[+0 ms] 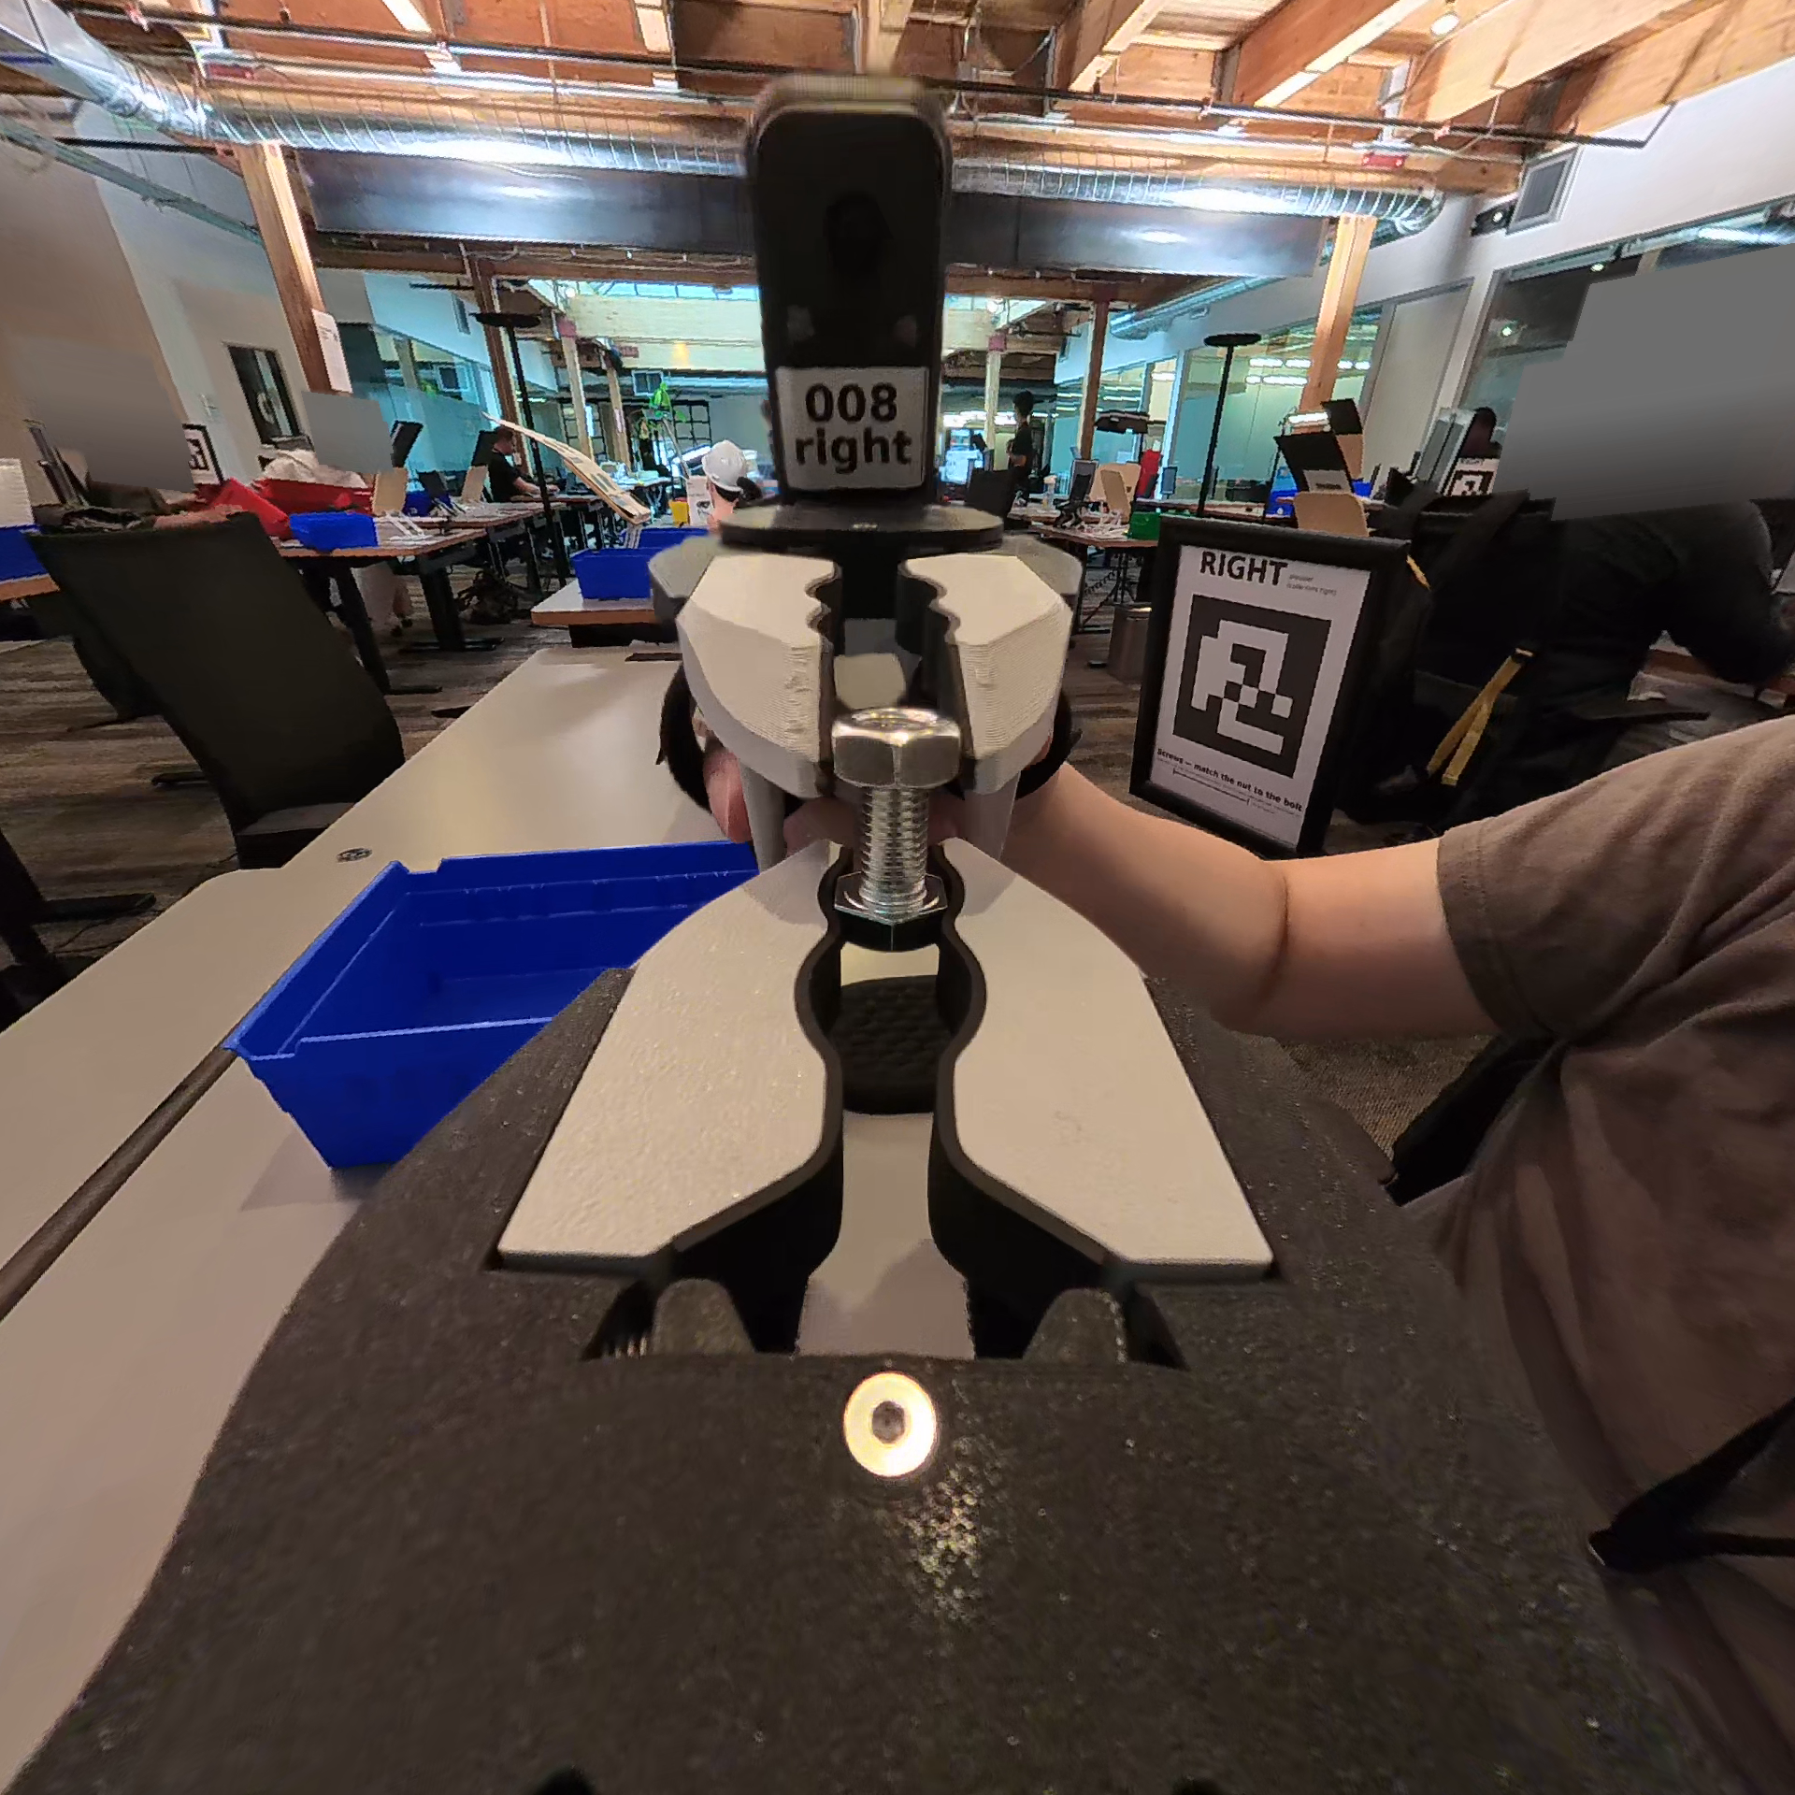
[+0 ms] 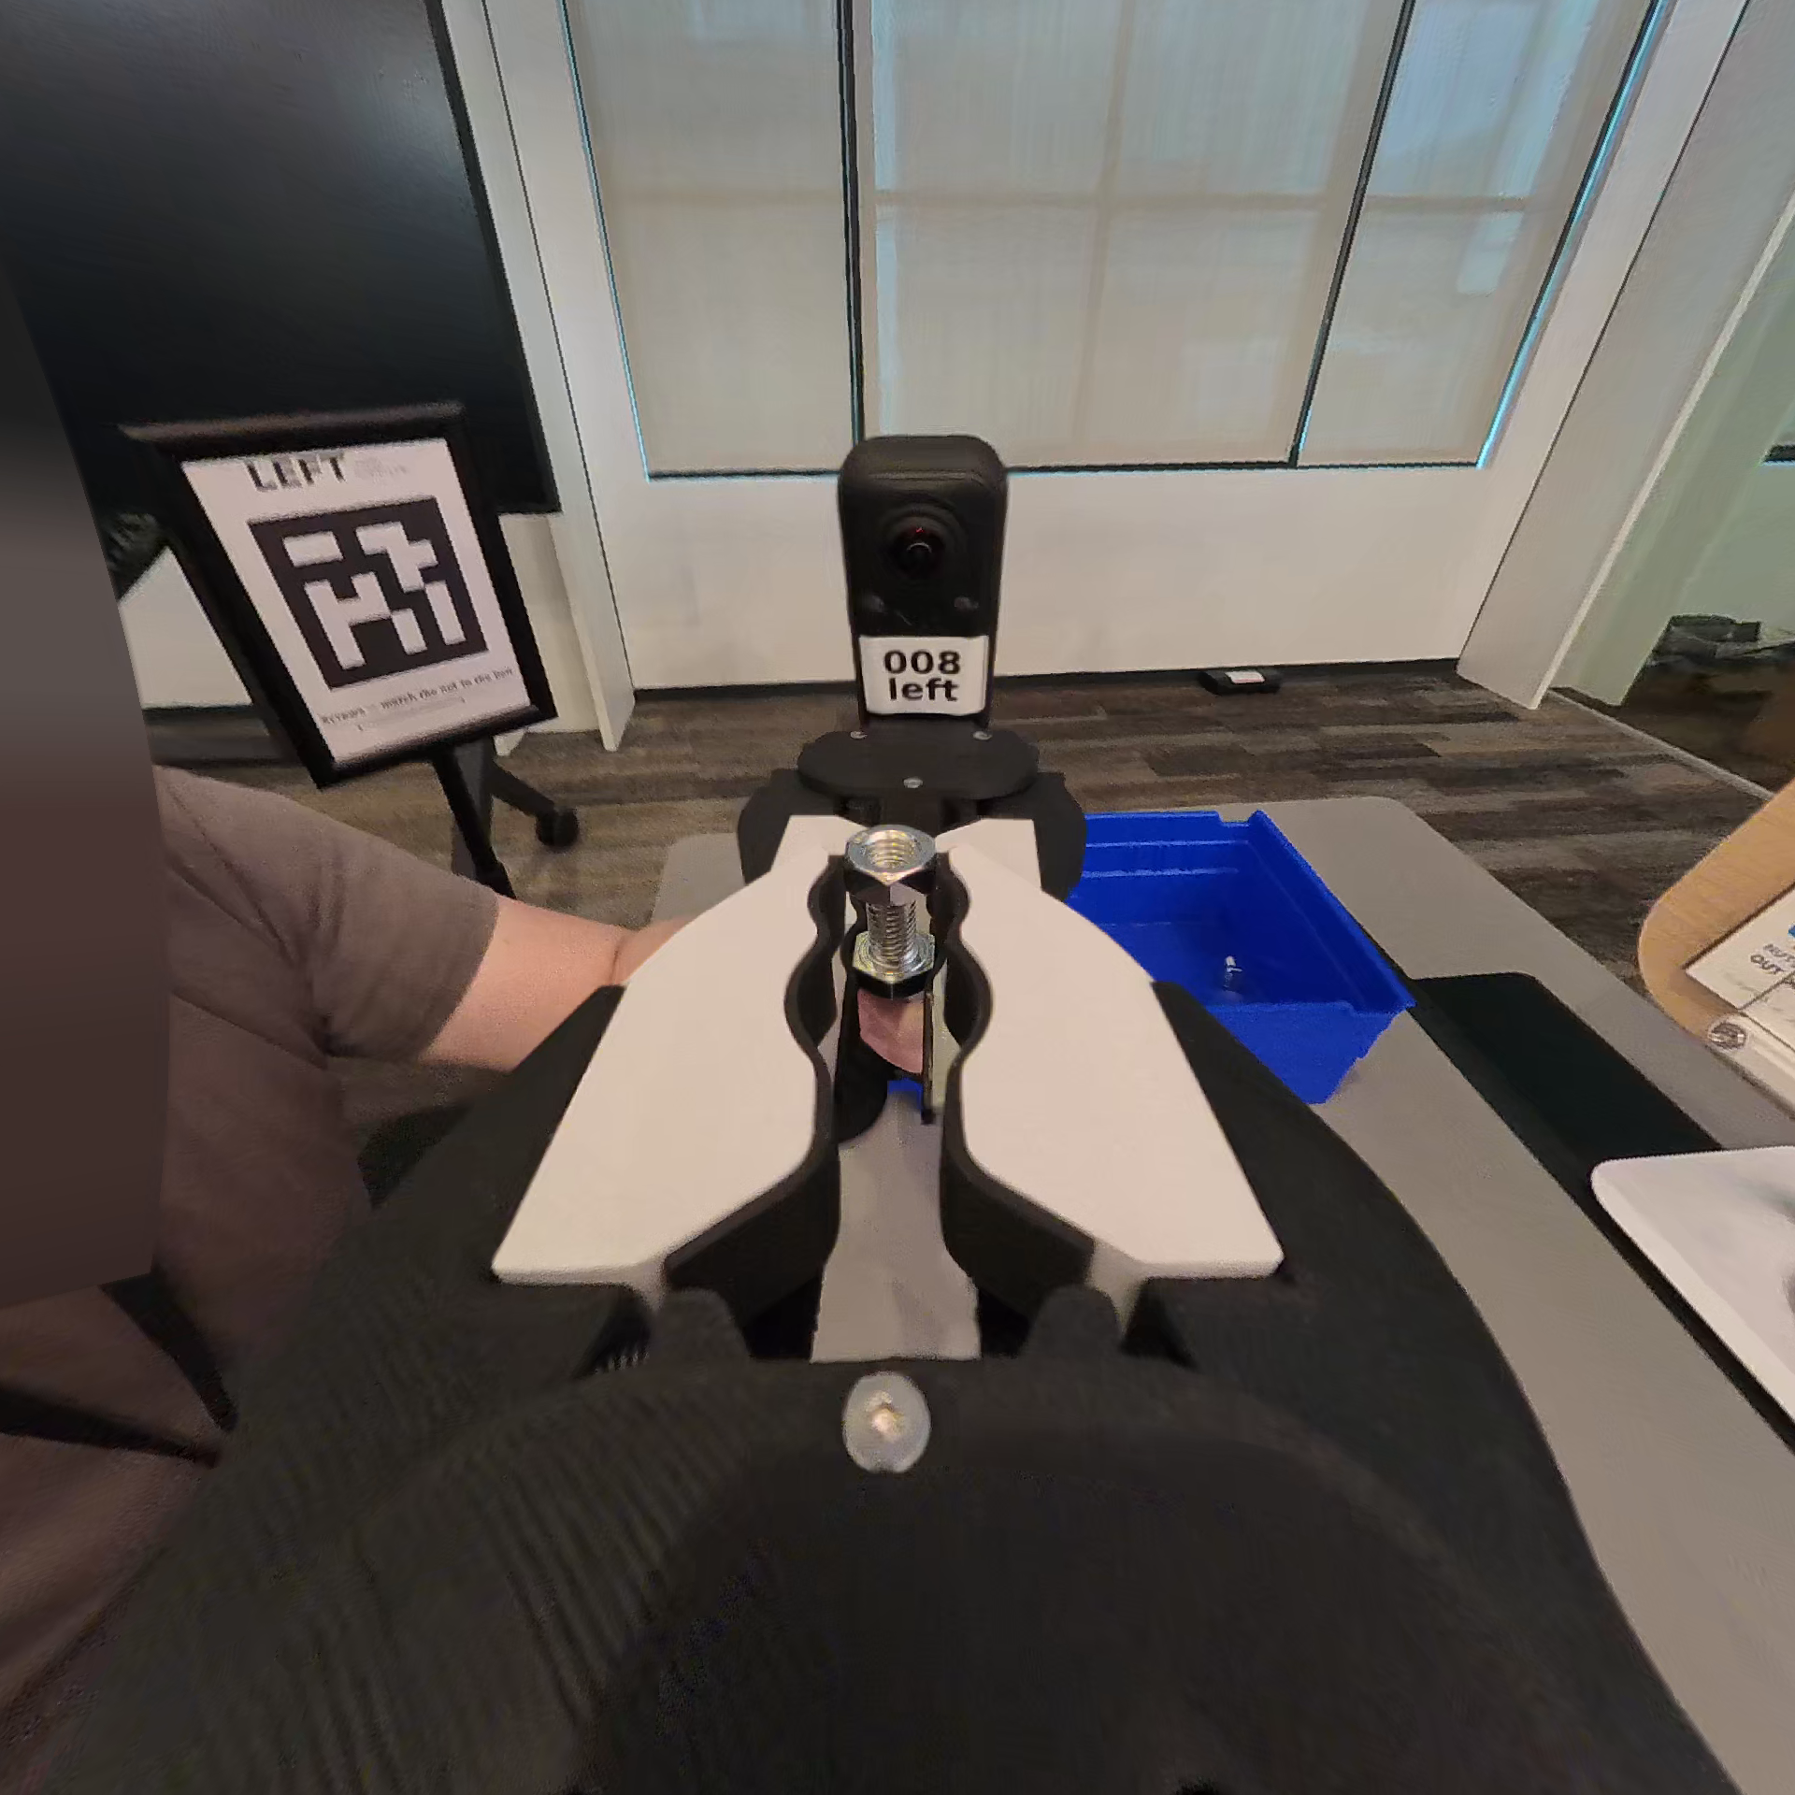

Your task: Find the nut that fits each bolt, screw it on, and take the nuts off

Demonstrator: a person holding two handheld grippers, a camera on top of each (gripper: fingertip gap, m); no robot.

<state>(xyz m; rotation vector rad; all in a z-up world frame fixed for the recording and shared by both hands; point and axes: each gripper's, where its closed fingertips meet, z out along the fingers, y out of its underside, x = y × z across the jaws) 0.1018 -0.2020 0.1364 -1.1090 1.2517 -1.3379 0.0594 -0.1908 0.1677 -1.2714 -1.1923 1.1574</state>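
A silver bolt (image 1: 892,826) is held in the air between my two grippers, which face each other. My left gripper (image 1: 889,898) is shut on a silver nut (image 1: 889,896) threaded on the bolt's end. My right gripper (image 1: 898,767) is shut on the bolt's hex head (image 1: 898,748). In the right wrist view, my right gripper (image 2: 892,964) grips the bolt head (image 2: 892,964). Beyond it, the left gripper (image 2: 889,864) holds the nut (image 2: 889,860), whose threaded hole shows. Bare thread (image 2: 889,918) shows between the nut and the head.
A blue bin (image 1: 466,981) stands on the grey table (image 1: 544,738) under the grippers; in the right wrist view the bin (image 2: 1263,932) holds a small bolt (image 2: 1229,971). Framed marker signs (image 1: 1253,680) (image 2: 369,592) stand at both sides. A person's arm (image 1: 1214,923) reaches in. The grippers' ends are close to 4 cm from one another.
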